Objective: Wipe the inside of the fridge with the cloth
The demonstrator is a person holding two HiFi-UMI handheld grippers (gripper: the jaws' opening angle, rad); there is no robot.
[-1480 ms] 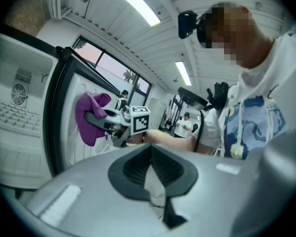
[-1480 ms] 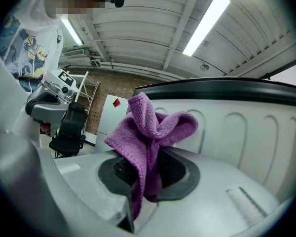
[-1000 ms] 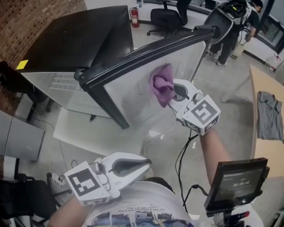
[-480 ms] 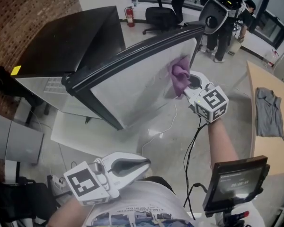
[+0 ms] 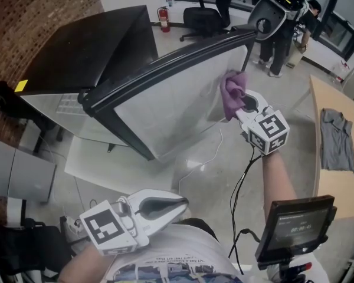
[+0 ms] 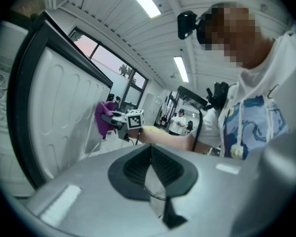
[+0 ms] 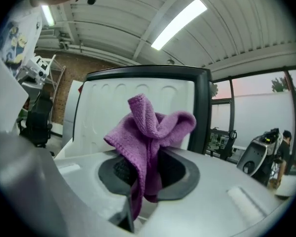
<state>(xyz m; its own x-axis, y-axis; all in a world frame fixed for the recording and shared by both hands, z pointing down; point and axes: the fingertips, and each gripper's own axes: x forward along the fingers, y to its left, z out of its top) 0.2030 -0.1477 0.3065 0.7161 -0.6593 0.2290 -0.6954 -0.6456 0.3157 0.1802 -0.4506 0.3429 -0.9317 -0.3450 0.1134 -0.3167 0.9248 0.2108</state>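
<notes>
At the white fridge door (image 5: 165,108), right tongs (image 5: 241,103) clamp cloth (image 5: 232,92); left tongs (image 5: 180,204) closed.

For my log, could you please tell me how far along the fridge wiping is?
Done: fridge door open, purple cloth clamped in the right tool. In hand: cloth appears pressed on the door's inner panel near its far edge. Left: the remaining panel and the compartment; left tool idle, shut.
</notes>
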